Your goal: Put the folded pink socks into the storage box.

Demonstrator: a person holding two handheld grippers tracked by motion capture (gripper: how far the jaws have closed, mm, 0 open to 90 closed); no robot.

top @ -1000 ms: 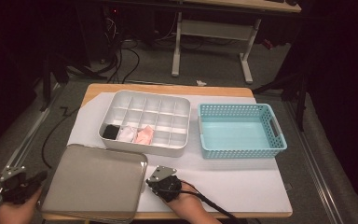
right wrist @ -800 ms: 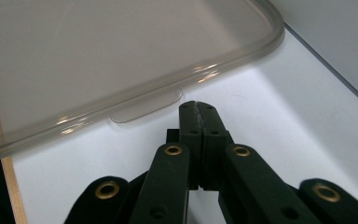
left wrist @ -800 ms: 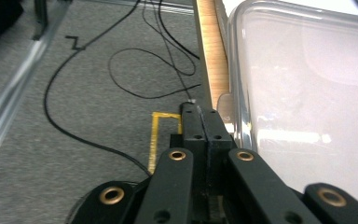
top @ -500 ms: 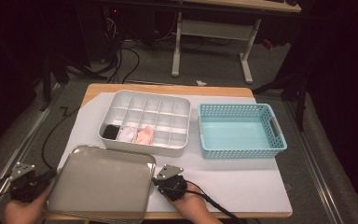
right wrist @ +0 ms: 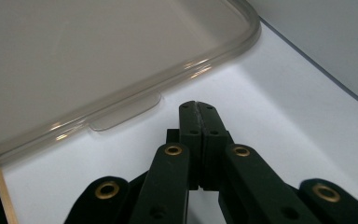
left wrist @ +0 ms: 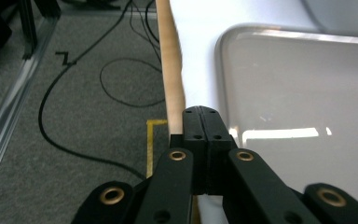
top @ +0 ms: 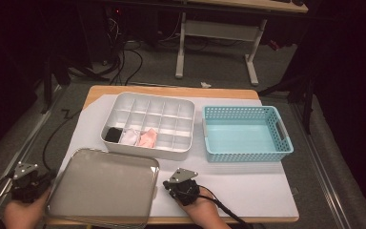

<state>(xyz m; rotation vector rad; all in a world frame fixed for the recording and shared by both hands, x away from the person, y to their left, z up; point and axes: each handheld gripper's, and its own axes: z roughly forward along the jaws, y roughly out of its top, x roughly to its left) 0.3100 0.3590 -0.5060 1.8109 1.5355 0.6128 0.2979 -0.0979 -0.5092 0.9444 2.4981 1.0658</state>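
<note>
A translucent lid [top: 102,188] lies flat at the table's front left; its rounded corner and small tab show in the right gripper view as lid [right wrist: 98,56]. My left gripper [top: 49,180] is held just off the table's left edge, beside the lid's left rim, jaws shut and empty. In its own view the left gripper [left wrist: 200,112] points along the wooden table edge [left wrist: 170,70] with the lid [left wrist: 298,93] to its right. My right gripper [top: 167,185] rests on the white sheet just right of the lid, shut on nothing, and the right gripper [right wrist: 196,106] tips sit a little short of the lid's tab.
A white compartment box [top: 147,102] stands behind the lid with black, white and pink items in its front-left cells. A teal basket [top: 209,133] stands to its right. White sheet [top: 248,191] covers the table. Cables lie on the floor [left wrist: 74,93] at the left.
My left gripper has come in to the right, up to the lid's left rim. The right gripper has slid slightly to the right, and the lid appears shifted a little right.
</note>
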